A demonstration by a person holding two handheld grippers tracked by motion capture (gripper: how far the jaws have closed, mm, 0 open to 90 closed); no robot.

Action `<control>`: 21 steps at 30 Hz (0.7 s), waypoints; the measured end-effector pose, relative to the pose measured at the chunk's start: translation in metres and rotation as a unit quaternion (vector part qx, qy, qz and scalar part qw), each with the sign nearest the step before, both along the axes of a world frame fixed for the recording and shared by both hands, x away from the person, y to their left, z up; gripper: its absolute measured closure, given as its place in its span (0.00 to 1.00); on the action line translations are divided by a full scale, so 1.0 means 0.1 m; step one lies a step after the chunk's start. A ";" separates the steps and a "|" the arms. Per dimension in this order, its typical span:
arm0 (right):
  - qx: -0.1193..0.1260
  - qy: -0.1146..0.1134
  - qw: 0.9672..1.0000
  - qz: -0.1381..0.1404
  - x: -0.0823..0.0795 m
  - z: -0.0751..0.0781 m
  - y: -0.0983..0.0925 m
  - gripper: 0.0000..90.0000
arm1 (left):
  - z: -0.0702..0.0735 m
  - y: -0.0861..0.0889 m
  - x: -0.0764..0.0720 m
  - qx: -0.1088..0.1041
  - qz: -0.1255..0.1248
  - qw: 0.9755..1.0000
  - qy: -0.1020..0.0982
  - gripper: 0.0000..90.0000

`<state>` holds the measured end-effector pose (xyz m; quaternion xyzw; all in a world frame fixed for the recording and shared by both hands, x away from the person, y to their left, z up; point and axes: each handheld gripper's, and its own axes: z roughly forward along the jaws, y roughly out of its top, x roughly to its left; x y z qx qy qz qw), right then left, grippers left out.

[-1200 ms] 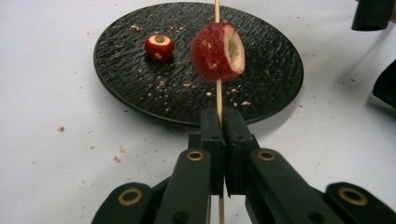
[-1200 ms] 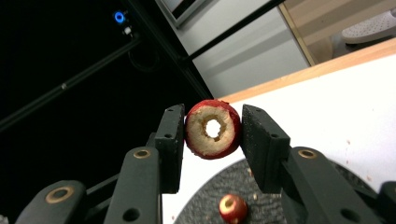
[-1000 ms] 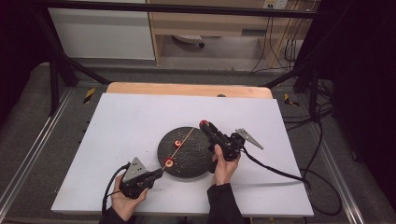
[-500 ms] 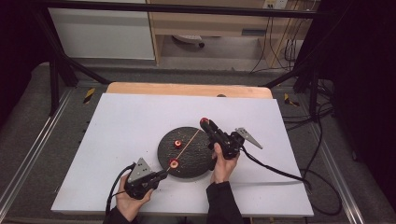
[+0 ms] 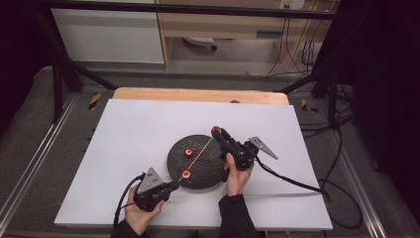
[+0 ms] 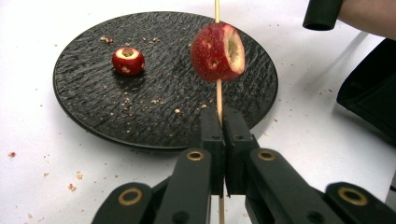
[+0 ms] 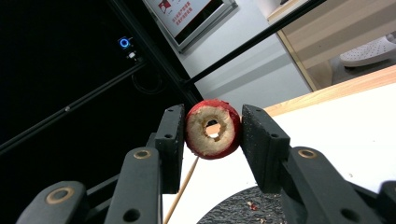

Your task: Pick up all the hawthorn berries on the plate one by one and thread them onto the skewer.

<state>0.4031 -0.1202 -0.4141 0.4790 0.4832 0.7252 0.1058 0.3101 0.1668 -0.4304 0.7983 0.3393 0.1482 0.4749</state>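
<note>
The left gripper (image 6: 223, 140) pinches a thin wooden skewer (image 6: 218, 95) threaded through a cored red fruit (image 6: 217, 52) above the rough black round plate (image 6: 84, 107). The right gripper (image 7: 211, 135) clamps a second hollowed fruit (image 7: 213, 128); a third (image 6: 128, 61) lies on the plate.

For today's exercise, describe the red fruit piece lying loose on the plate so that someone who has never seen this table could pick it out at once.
Start at the round black plate on the white table. On its surface lies a small red fruit piece, cored, with a pale top. Unlike its neighbour on the wooden skewer, no stick runs through it and no jaws grip it.
</note>
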 end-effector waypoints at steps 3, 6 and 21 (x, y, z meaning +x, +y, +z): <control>0.004 0.001 1.000 0.002 -0.01 0.00 0.01 0.68 | 0.00 -0.02 0.01 -0.003 0.001 1.000 0.001 0.98; 0.004 0.002 1.000 0.003 -0.01 -0.02 0.02 0.68 | 0.00 -0.05 0.02 -0.006 0.005 1.000 0.002 0.98; 0.002 0.003 1.000 0.012 -0.05 -0.07 0.05 0.68 | 0.10 -0.29 0.15 -0.027 0.024 0.999 0.007 0.98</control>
